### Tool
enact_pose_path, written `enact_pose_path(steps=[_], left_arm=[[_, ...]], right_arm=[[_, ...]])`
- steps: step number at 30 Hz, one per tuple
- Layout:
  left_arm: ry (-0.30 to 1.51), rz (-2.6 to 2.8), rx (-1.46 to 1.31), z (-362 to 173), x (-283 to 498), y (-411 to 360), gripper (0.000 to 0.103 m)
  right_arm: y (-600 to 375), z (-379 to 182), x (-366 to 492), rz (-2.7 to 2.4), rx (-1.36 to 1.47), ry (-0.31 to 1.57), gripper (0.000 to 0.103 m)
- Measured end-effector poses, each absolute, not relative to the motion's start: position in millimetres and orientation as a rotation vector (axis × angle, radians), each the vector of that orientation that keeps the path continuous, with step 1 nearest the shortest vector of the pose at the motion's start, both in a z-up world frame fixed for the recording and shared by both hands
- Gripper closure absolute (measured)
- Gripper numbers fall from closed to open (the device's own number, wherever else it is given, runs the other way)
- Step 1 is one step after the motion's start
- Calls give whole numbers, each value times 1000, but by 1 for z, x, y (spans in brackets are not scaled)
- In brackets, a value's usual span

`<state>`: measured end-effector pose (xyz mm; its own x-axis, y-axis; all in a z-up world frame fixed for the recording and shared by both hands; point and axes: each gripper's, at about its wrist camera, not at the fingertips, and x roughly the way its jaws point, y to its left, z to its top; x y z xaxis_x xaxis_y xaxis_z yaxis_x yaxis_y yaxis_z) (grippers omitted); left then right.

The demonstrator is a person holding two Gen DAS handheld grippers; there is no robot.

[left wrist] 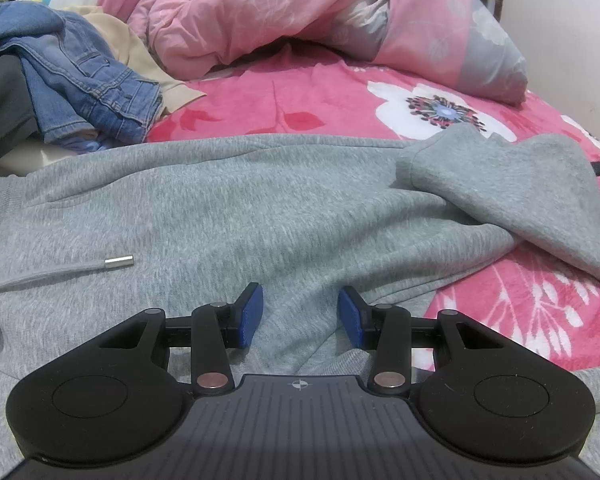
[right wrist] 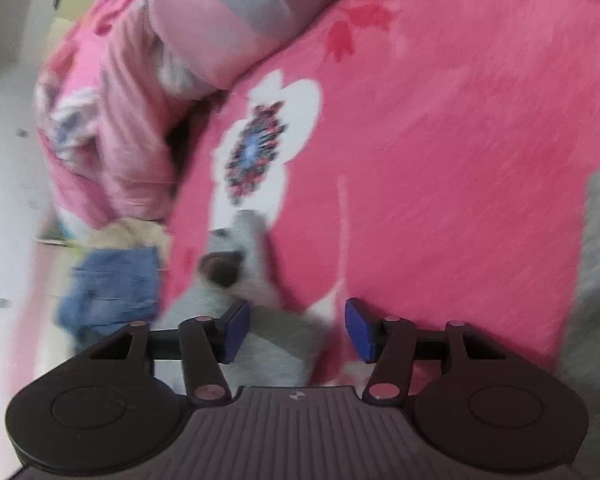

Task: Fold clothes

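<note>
A grey hooded sweatshirt [left wrist: 260, 208] lies spread across the pink flowered bedsheet [left wrist: 300, 96]. One sleeve [left wrist: 500, 184] is folded back onto it at the right. Its drawstring with a metal tip [left wrist: 119, 261] rests on the left part. My left gripper [left wrist: 300, 316] stands open just over the near part of the sweatshirt, with creased grey cloth under and between the blue pads. The right wrist view is blurred and tilted. There my right gripper [right wrist: 296, 330] is open above the sheet [right wrist: 440, 160], with grey cloth [right wrist: 268, 344] below its left pad and a sleeve cuff [right wrist: 236, 248] just beyond.
Crumpled blue jeans [left wrist: 88, 80] and a beige garment [left wrist: 140, 52] lie at the back left. A bunched pink quilt [left wrist: 260, 12] fills the far side of the bed. In the right wrist view the jeans [right wrist: 112, 284] and quilt [right wrist: 140, 100] show at the left.
</note>
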<state>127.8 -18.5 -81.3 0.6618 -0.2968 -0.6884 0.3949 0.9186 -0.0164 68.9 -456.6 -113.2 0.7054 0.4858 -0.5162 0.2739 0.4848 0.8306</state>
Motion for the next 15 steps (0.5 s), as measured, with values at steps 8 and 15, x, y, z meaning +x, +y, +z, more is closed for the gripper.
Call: enact_pose_path(steps=[8,15], left_arm=[[748,-383,152,-82,127,-21,60],[757,-363,137,-78,127,-21,60]], right_arm=[[-446,-88,55,270,1036,676,95],[-469,-11,44,102,916,450,96]])
